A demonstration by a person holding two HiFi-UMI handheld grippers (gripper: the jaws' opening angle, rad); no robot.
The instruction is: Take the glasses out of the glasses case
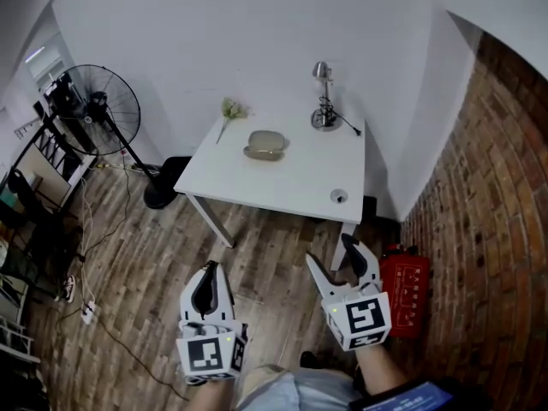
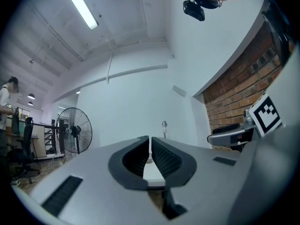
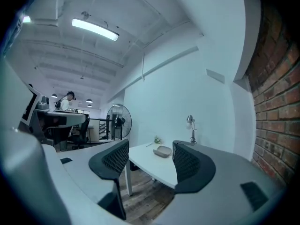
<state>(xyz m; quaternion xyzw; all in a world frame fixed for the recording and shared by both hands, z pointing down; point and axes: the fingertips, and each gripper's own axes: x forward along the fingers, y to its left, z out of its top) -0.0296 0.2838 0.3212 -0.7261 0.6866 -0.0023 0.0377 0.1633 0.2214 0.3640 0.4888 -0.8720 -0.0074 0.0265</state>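
Note:
A closed beige glasses case (image 1: 265, 144) lies on the white table (image 1: 300, 182), near its far side. It also shows small in the right gripper view as the glasses case (image 3: 162, 150), seen between the jaws but far ahead. Both grippers hang level over the wooden floor, well short of the table. My left gripper (image 1: 207, 274) is shut, its ribbed pads nearly touching with nothing between them; in its own view the left gripper (image 2: 150, 140) frames a strip of the table. My right gripper (image 1: 331, 257) stands open and empty, as the right gripper view (image 3: 151, 159) confirms. No glasses are visible.
A desk lamp (image 1: 324, 101), a flower sprig (image 1: 229, 110) and a small round object (image 1: 339, 196) share the table. A standing fan (image 1: 101, 110) is at left, a red box (image 1: 405, 291) by the brick wall (image 1: 488, 229) at right. Cables lie on the floor. A person (image 3: 69, 100) works at far desks.

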